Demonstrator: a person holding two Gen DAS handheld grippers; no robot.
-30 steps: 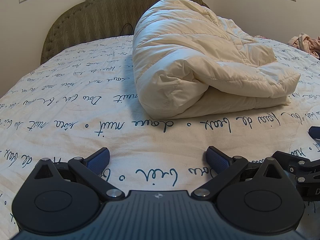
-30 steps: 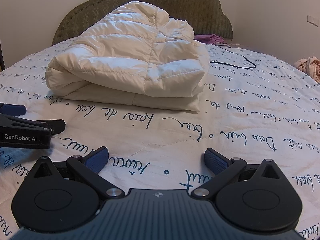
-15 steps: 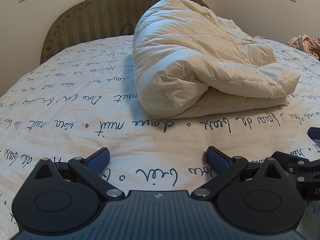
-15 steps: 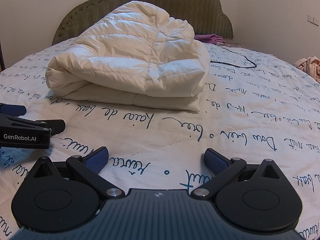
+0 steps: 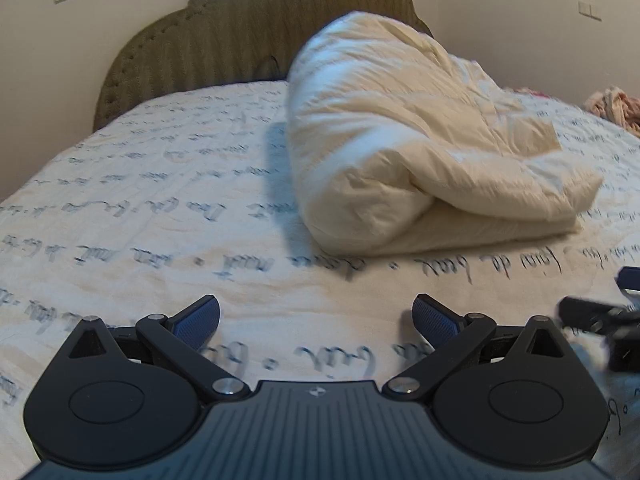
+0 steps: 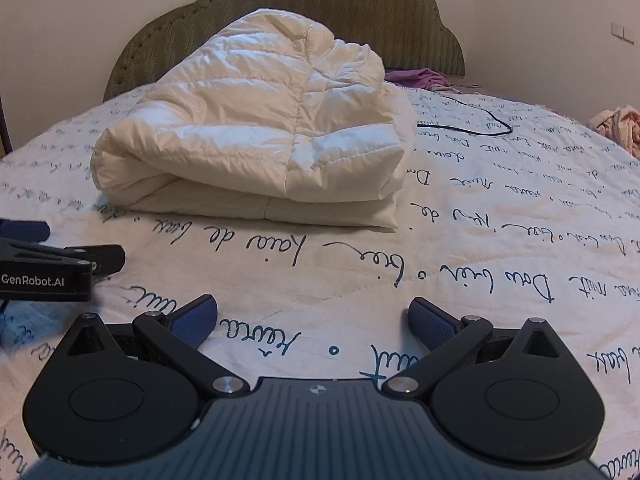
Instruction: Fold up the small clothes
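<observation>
While the cream puffer jacket (image 6: 256,136) lies folded on the bed (image 6: 500,240), the left gripper (image 5: 316,320) and right gripper (image 6: 312,320) rest short of it, jaws released and empty. Next likely means fetching another garment.

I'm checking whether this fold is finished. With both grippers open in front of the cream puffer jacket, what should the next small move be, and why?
Probably nothing more on the puffer jacket: it already lies folded over itself on the bedspread, apart from both grippers. The left gripper and right gripper are open and empty, so I would swing the right one toward the pink garment at the bed's right edge.
</observation>
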